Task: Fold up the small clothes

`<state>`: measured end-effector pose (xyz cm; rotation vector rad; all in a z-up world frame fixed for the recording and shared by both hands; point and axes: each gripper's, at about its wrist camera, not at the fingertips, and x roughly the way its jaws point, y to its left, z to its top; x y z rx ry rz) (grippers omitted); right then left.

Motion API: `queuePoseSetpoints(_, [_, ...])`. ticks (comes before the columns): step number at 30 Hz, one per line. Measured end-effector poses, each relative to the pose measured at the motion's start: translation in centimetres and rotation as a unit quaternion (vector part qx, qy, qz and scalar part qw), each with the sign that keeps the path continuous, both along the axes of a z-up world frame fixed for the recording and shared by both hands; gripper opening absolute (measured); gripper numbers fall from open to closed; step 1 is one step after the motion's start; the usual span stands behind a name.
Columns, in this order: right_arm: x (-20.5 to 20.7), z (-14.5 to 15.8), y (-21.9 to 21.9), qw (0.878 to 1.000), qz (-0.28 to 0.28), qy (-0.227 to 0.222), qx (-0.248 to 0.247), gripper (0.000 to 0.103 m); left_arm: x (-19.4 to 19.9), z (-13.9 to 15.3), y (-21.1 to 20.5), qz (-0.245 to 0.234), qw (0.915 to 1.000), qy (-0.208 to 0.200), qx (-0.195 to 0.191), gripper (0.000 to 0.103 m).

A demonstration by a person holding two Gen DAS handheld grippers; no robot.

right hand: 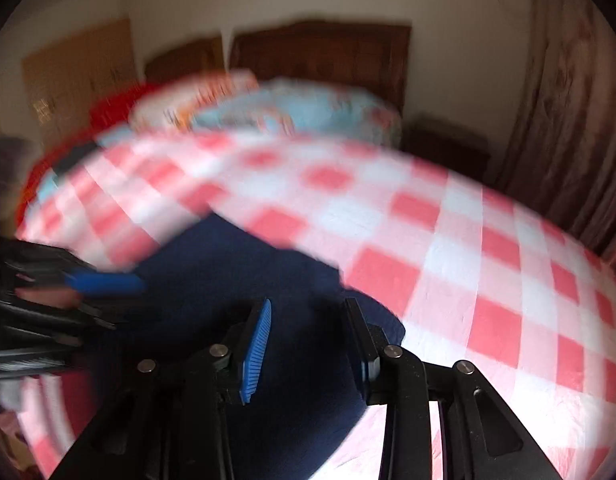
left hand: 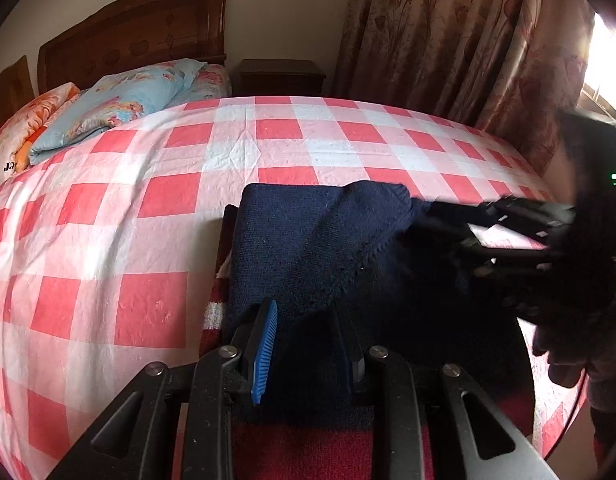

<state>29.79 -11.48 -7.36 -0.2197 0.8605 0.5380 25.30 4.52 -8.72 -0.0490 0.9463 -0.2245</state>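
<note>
A navy knitted garment (left hand: 308,240) lies on the red-and-white checked bed sheet (left hand: 148,200), over a red cloth with white stripes (left hand: 214,312). My left gripper (left hand: 308,344) is shut on the garment's near edge, and the cloth fills the gap between its blue pads. From the right, my right gripper (left hand: 435,220) pinches a raised corner of the same garment. The right wrist view is blurred. There the navy garment (right hand: 228,280) runs between the fingers of the right gripper (right hand: 308,344), with the left gripper (right hand: 108,292) at the left edge.
A blue floral pillow (left hand: 120,108) and an orange one (left hand: 24,128) lie at the wooden headboard (left hand: 140,40). A dark nightstand (left hand: 282,78) stands beside the bed. Flowered curtains (left hand: 467,40) hang along the right, next to a bright window.
</note>
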Motion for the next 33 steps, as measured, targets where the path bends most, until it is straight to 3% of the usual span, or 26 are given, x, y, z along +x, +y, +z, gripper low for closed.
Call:
queuePoseSetpoints(1, [0.5,0.0,-0.4,1.000,0.002,-0.001,0.024,0.078,0.0,0.1,-0.1,-0.003,1.0000,0.000,0.004,0.027])
queuePoseSetpoints(3, [1.3,0.3,-0.9,0.999,-0.013,0.017,0.044,0.077,-0.1,0.2,-0.1,-0.008,0.9999,0.000,0.006,0.027])
queuePoseSetpoints(4, [1.4,0.8,-0.8,0.999,-0.024,0.003,0.041,0.103,-0.1,0.1,-0.2,-0.008,0.9999,0.000,0.006,0.028])
queuePoseSetpoints(6, [1.6,0.7,-0.7,0.999,-0.030,-0.008,0.038,0.103,-0.1,0.1,-0.2,-0.005,1.0000,-0.002,0.005,0.028])
queuePoseSetpoints(8, [2.2,-0.4,-0.6,0.999,-0.026,0.013,0.038,0.103,-0.2,0.1,-0.3,-0.004,0.9999,-0.005,0.011,0.028])
queuePoseSetpoints(12, [2.3,0.9,-1.5,0.996,-0.059,0.023,0.057,0.103,-0.3,0.1,-0.2,-0.006,0.9999,-0.007,0.007,0.028])
queuePoseSetpoints(14, [0.5,2.4,-1.6,0.995,-0.045,0.001,0.088,0.103,-0.4,0.1,-0.1,-0.006,0.9999,-0.008,0.006,0.028])
queuePoseSetpoints(16, [-1.6,3.1,-0.8,0.996,-0.021,-0.011,0.083,0.103,-0.4,0.0,-0.2,-0.007,0.9999,-0.012,0.010,0.028])
queuePoseSetpoints(19, [-4.3,1.9,1.4,0.999,0.027,-0.012,0.023,0.103,-0.5,0.1,-0.3,-0.007,0.9999,-0.012,0.010,0.028])
queuePoseSetpoints(21, [-5.7,1.1,2.0,0.998,0.035,-0.039,-0.019,0.103,-0.7,0.2,-0.2,-0.004,0.9999,-0.011,0.010,0.028])
queuePoseSetpoints(25, [-8.6,2.7,0.8,0.998,0.029,-0.053,0.029,0.103,-3.3,0.9,0.1,-0.007,0.9994,-0.031,0.014,0.028])
queuePoseSetpoints(28, [-10.6,1.7,0.8,0.998,0.049,-0.033,0.004,0.103,-5.1,0.8,0.3,-0.007,0.9988,-0.043,0.024,0.028])
queuePoseSetpoints(29, [-11.3,1.5,0.6,0.998,0.049,-0.045,-0.004,0.103,-5.9,0.8,0.3,-0.005,0.9985,-0.048,0.027,0.028])
queuePoseSetpoints(33, [-13.8,2.6,-0.8,0.997,0.040,-0.057,0.025,0.103,-8.0,1.4,0.8,0.011,0.9981,-0.061,0.004,0.028])
